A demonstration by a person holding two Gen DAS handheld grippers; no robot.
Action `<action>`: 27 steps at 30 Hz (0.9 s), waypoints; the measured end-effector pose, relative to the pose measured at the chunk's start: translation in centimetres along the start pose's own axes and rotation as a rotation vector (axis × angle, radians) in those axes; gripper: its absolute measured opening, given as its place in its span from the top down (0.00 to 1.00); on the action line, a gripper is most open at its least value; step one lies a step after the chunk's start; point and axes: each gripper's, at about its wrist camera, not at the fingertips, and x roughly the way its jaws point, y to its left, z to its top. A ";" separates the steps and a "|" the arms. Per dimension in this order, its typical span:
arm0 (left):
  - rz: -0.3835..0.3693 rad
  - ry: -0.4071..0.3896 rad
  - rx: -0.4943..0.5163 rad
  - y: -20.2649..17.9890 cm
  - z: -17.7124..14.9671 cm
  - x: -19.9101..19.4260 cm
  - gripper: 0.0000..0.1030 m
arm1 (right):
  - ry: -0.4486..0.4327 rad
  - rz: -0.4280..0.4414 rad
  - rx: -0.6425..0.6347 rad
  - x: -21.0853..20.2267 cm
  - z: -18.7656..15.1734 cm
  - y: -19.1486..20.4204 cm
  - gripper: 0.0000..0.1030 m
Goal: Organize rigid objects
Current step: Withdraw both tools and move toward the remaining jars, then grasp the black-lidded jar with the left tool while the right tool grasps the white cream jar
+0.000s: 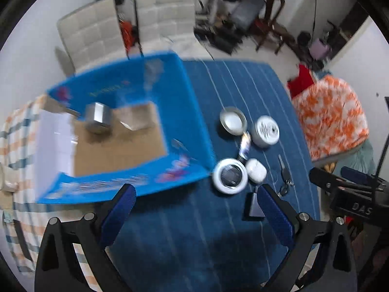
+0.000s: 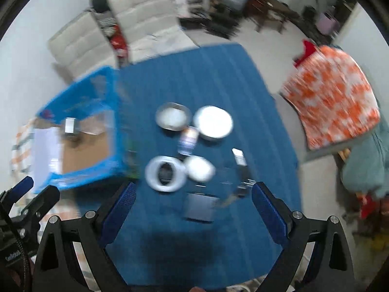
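Across the blue striped desk (image 1: pixel 243 85), small round tins (image 1: pixel 265 131) are lying beside the open blue cardboard box (image 1: pixel 121 131), so both wide-open, empty tongs (image 1: pixel 197 209) (image 2: pixel 194 204) should be descending squarely over one tin.

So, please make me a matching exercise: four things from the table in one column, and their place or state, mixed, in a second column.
Things:
1. metal weight
2. keys
3. white ring
4. left gripper

Places or states:
a. open, holding nothing
b. inside the blue box
c. on the cloth, beside the box's near corner
d. on the cloth, right of the small white case

Pairs: 1-b, 2-d, 3-c, 4-a
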 end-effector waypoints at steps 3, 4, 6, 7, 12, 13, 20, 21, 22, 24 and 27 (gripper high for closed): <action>0.022 0.083 0.024 -3.0 -0.5 5.1 0.01 | 0.079 0.000 0.023 4.3 -0.4 -3.6 0.05; 0.025 0.110 0.023 -3.7 -0.7 6.6 0.01 | 0.108 0.005 0.034 5.7 -0.6 -4.5 0.05; 0.044 0.137 0.012 -4.8 -0.9 9.1 0.01 | 0.156 0.021 0.046 8.3 -0.3 -6.0 0.05; 0.051 0.140 0.002 -4.9 -1.0 9.8 0.01 | 0.166 0.018 0.043 9.3 -0.1 -6.3 0.05; 0.092 0.169 -0.071 -5.9 -0.3 13.6 0.01 | 0.161 0.018 0.008 11.9 1.7 -7.1 0.05; 0.092 0.178 -0.088 -6.0 -0.3 14.3 0.01 | 0.158 0.022 0.002 12.1 2.2 -7.0 0.05; 0.103 0.215 -0.196 -5.5 -0.3 17.2 0.01 | 0.130 0.053 -0.050 13.7 5.6 -5.9 0.05; 0.095 0.211 -0.213 -5.3 -0.4 17.4 0.02 | 0.124 0.059 -0.059 14.1 6.1 -5.5 0.05; 0.093 0.201 -0.219 -5.3 -0.5 17.5 0.07 | 0.117 0.061 -0.071 14.6 6.7 -5.0 0.05; 0.085 0.182 -0.208 -5.7 -0.6 17.5 0.27 | 0.105 0.052 -0.081 15.3 7.5 -4.4 0.05; 0.118 0.175 -0.201 -6.3 -0.7 17.6 0.28 | 0.086 0.056 -0.091 16.4 8.9 -3.3 0.05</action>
